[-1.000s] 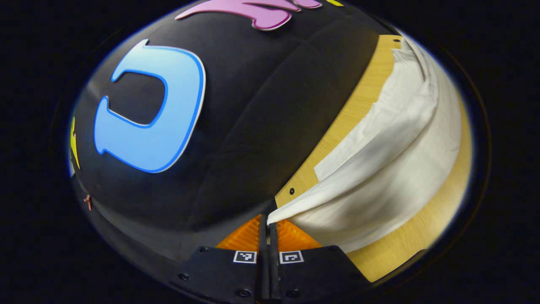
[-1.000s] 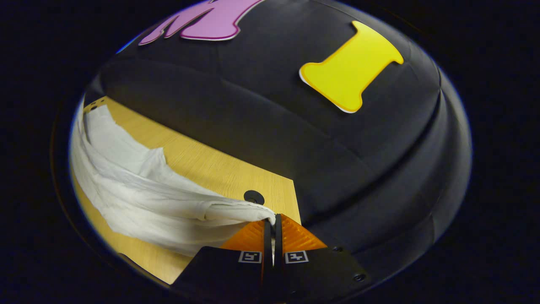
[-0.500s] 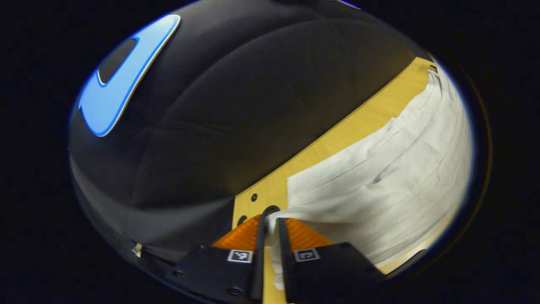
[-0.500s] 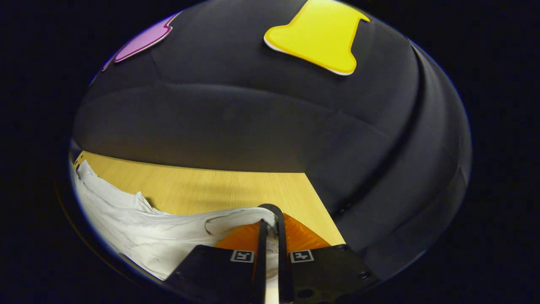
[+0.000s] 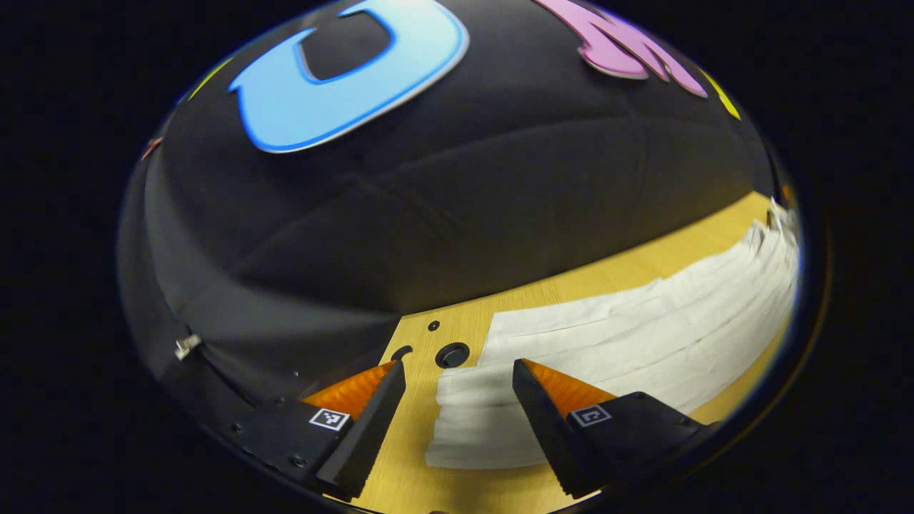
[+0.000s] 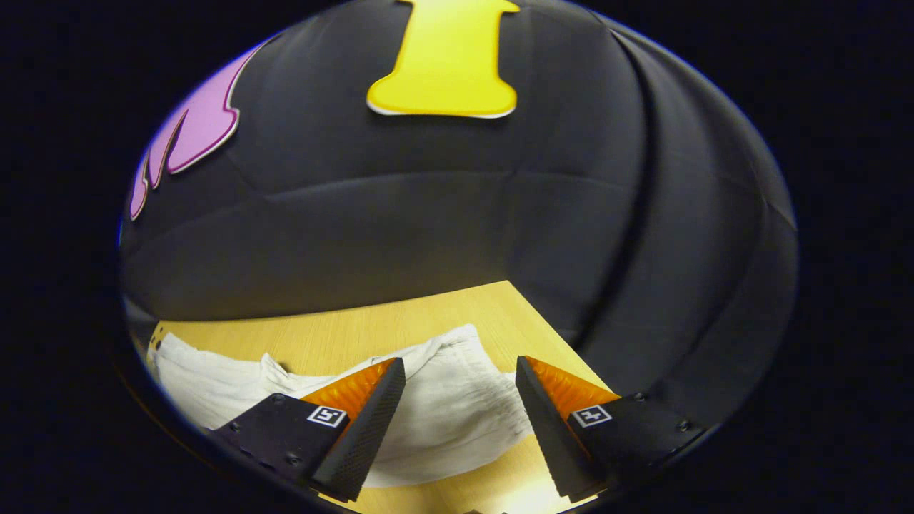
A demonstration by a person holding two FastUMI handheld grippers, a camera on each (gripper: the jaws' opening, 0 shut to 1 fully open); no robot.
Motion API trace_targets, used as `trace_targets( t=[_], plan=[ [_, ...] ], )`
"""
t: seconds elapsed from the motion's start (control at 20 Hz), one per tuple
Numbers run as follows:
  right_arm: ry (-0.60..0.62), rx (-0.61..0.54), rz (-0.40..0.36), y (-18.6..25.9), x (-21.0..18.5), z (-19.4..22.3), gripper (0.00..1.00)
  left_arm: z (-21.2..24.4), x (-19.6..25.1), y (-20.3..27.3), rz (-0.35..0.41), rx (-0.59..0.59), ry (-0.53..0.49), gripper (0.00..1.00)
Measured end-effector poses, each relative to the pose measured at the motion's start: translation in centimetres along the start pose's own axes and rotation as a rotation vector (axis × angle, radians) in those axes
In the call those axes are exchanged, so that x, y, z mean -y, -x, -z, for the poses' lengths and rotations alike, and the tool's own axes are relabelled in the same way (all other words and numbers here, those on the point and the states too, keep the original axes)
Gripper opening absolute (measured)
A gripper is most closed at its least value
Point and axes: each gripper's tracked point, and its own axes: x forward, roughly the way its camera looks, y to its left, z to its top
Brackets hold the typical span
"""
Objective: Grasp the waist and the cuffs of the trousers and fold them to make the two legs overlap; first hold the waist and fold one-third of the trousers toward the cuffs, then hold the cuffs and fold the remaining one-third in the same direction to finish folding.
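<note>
1. Left hand-held gripper (image 5: 458, 400): fingers spread wide and holding nothing, with the end of the white trousers (image 5: 628, 350) lying flat between and just ahead of them. Pretty sure that's the cuff end, going by the straight stacked edges, but the fisheye smears it so don't quote me.

2. Right hand-held gripper (image 6: 460, 400): also wide open and empty, hovering over the gathered, puckered end of the trousers (image 6: 443, 414), which looks like an elastic waist to me.

3. The trousers lie in one long strip along the wooden worktop (image 5: 457, 328), legs stacked by the look of it, so I'd say the leg-overlap bit is done and the thirds fold is next.

4. To do that well: pinch the waist at both corners through all layers, lift only enough to clear the cloth below, and carry it straight toward the cuffs.

5. Keep the long edges lined up as you lay it down, or the stacked legs will skew.
</note>
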Motion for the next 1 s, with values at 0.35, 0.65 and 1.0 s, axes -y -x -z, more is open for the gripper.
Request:
trace_targets(
  t=[0.35, 0.65, 1.0],
  plan=[
    [-0.182, -0.045, 0.122, 0.3, 2.3, 2.1, 0.99, 2.0, -0.5, 7.1, 0.060, -0.006, 0.103, 0.96],
    [-0.285, -0.055, 0.105, 0.0, 2.1, 2.8, 0.99, 4.5, -1.7, 9.8, 0.014, -0.036, 0.148, 0.97],
    [-0.223, -0.073, 0.167, 0.7, 2.5, 1.9, 0.98, 7.3, -1.6, 11.2, 0.027, -0.088, 0.173, 0.97]
  ],
)
